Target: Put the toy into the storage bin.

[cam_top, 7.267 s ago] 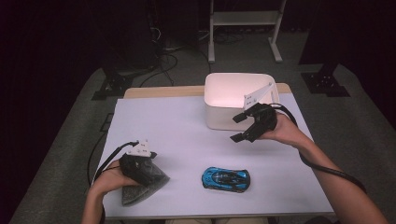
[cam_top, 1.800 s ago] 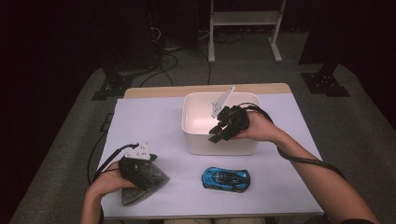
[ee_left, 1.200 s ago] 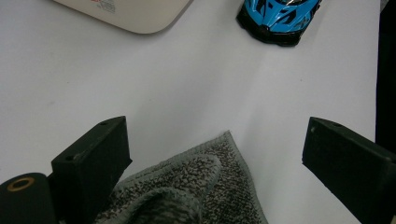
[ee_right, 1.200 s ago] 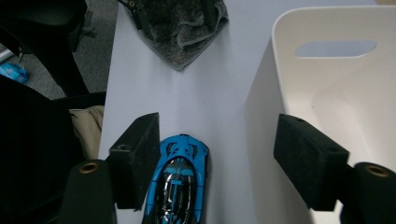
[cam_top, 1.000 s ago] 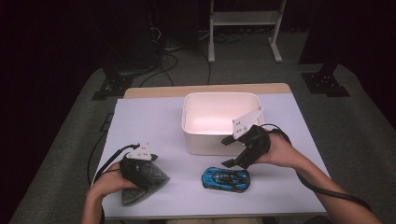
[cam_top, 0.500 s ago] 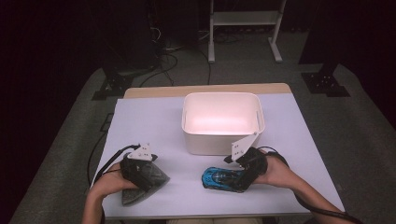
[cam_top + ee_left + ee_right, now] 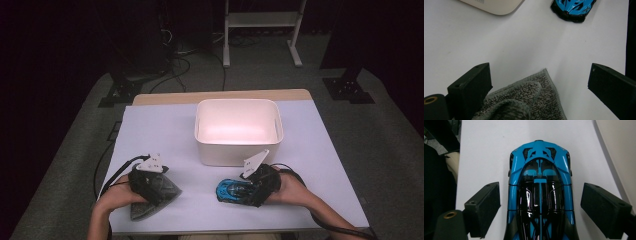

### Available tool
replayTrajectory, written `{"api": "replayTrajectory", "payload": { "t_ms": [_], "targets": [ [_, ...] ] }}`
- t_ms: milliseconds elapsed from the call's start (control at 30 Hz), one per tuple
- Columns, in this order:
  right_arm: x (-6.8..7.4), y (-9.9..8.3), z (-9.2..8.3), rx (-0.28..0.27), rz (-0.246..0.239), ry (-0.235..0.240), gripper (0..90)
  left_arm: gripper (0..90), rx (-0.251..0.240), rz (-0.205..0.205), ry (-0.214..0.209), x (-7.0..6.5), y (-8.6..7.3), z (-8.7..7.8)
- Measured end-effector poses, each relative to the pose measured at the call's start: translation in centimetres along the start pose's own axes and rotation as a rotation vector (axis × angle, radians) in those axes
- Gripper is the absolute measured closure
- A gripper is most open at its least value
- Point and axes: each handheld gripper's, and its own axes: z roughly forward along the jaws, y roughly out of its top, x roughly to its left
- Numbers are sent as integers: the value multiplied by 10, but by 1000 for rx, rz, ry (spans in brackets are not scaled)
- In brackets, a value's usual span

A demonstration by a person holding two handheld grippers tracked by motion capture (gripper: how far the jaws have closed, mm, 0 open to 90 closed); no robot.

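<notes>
I work from a white counter [image 7: 165, 125] that carries a cream bin [image 7: 238, 131] at mid-far, a grey cloth [image 7: 152, 196] near my left edge and a blue toy car [image 7: 231, 190] just in front of the bin, a little to the right. The car sits on its wheels on the bare counter, apart from the bin's wall.

My right tongs [image 7: 540, 213] are low over the car, jaws wide and just lately opening, one pad on each flank with the black roof running between them. Neither pad touches the bodywork yet, and the gap looks wider on the one side than on the other.

To take it cleanly, I judge I should centre the tongs across the car's width first, then go down until the pads [image 7: 486, 205] face the doors rather than the sloping roof, and only then close. The glossy shell may slip, so a squeeze at the widest, flattest part of the sides should hold best; gripping near the tapering nose could let it squirt forward. The lift ought to be straight up before any move toward the bin.

My left tongs [image 7: 540, 87] rest by the cloth, jaws wide, one pad against its fold, gripping nothing. I would leave that hand idle.
</notes>
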Motion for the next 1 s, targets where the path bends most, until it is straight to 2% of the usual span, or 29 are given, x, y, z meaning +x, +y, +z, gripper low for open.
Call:
{"api": "replayTrajectory", "payload": {
  "t_ms": [600, 800, 1000],
  "targets": [
    [2, -6, 20, 30, -9, -41, 143, 42, -4, -8, -1, 0, 0, -1],
    [4, -11, 19, 32, -8, -56, 143, 41, 6, -4, -6, 0, -1, 1],
    [3, -18, 15, 14, 17, -70, 143, 42, 1, -8, -9, 0, -1, 1]
  ]
}}
